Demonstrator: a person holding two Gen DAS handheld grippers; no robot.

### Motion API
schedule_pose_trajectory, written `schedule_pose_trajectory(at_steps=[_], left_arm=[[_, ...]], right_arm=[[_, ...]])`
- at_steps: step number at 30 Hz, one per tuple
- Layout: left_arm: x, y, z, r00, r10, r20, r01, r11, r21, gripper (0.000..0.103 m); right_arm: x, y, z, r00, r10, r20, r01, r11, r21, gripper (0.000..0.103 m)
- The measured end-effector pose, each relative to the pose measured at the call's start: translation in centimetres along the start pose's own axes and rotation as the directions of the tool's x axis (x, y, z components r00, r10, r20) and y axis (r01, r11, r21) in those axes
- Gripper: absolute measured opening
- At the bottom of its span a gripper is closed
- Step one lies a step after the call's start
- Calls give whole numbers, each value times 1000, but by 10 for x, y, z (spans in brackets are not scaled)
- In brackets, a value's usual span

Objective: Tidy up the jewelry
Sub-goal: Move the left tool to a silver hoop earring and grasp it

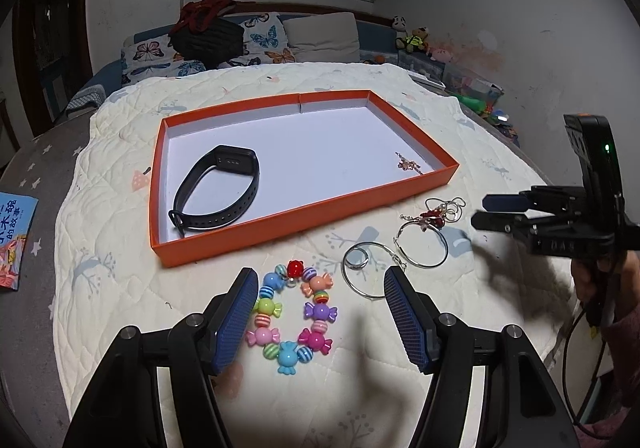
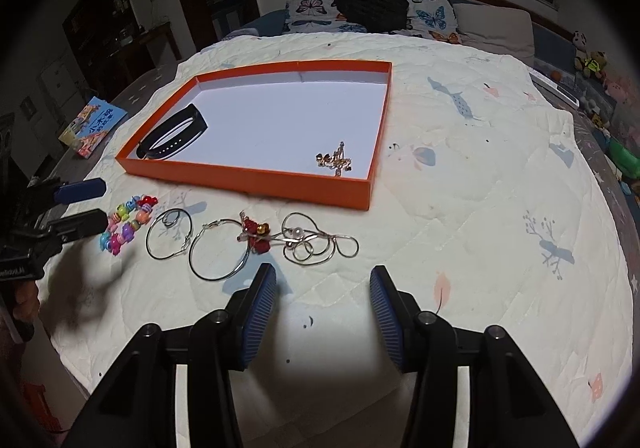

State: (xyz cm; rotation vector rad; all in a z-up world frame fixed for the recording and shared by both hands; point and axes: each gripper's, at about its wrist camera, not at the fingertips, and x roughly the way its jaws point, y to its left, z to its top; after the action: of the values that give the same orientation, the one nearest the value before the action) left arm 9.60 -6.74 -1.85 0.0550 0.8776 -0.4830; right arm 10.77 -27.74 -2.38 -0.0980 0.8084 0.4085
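A candy-bead bracelet (image 1: 294, 316) lies on the quilt between the fingers of my left gripper (image 1: 320, 280), which is open around it without touching. Two silver hoops (image 1: 424, 267), a ring (image 1: 356, 258), a red charm (image 1: 434, 218) and a silver chain (image 2: 312, 242) lie to its right. My right gripper (image 2: 323, 274) stands open and empty just short of the chain. Behind them, the orange tray (image 1: 304, 216) holds a black wristband (image 1: 218, 192) and a small gold piece (image 1: 408, 164).
A picture book (image 1: 14, 240) lies at the quilt's left edge. Butterfly pillows (image 1: 264, 36) and a black bag (image 1: 208, 36) sit at the far end. Toys (image 1: 416, 40) crowd the right side. A hand (image 1: 588, 280) holds the right gripper.
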Motion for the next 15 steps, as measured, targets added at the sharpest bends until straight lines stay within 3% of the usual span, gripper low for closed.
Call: schedule_pose_trajectory(at_steps=[2,5,15], left_arm=[[1,1,0,1000,3,2,-3,1000,-1,70],[3,1,-2,1000,10,-1,-10,1000,4,70],[6,3,-2,1000,11,-6,-11,1000,6,70]], right_arm=[[-1,-1,3,1000,8,11,-8,1000,1,31],[0,-1,10,1000,8,28,-8,1000,1,22],[18,15,19,1000,3,7,-2,997,-76,17]])
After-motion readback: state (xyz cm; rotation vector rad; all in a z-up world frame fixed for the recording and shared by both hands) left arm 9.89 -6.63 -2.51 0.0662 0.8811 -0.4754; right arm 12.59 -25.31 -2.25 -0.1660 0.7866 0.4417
